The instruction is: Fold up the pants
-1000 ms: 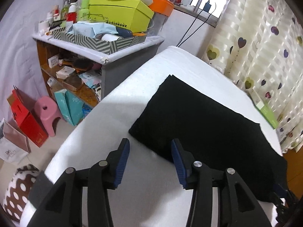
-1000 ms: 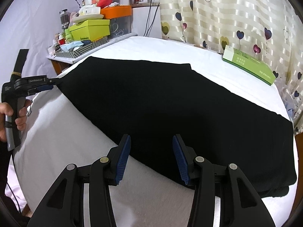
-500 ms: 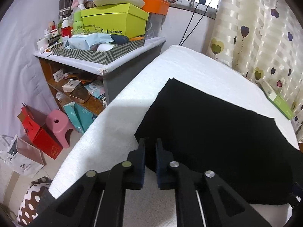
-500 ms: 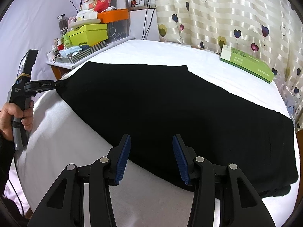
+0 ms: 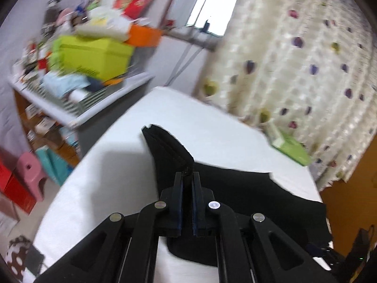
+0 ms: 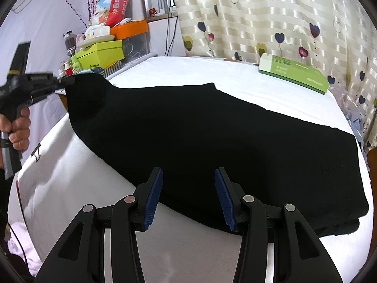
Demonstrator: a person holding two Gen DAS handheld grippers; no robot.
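Black cloth fills the middle of both views: the pants point(image 6: 212, 136) lie flat on a white bed point(image 6: 82, 188), and their long side runs from the upper left of the right wrist frame down to the lower right. They look soft and thick, with no shine, and they seem to be doubled over, with a second layer peeking out at the lower right edge.

The left gripper point(image 5: 187, 179) is squeezed tight on one corner of the pants. In the left wrist view the cloth stands up from its tips like a small tent, with a stitched hem running along the raised edge. In the right wrist view that same corner is lifted off the bed at the left of the frame, held by the black tool in the person's hand point(image 6: 16, 129).

The right gripper point(image 6: 188, 195) is wide open and holds nothing. Its blue ribbed pads point(image 6: 154, 195) sit just over the near long edge of the pants, near the middle of the cloth, low in the frame.

So the left gripper has the far end, and the right gripper is the one closer to the middle and the other end. The next fold likely brings the lifted corner along the long side toward the lower right.

A green box point(image 6: 294, 75) rests on the bed by the heart curtain point(image 6: 282, 23), well apart from the pants.
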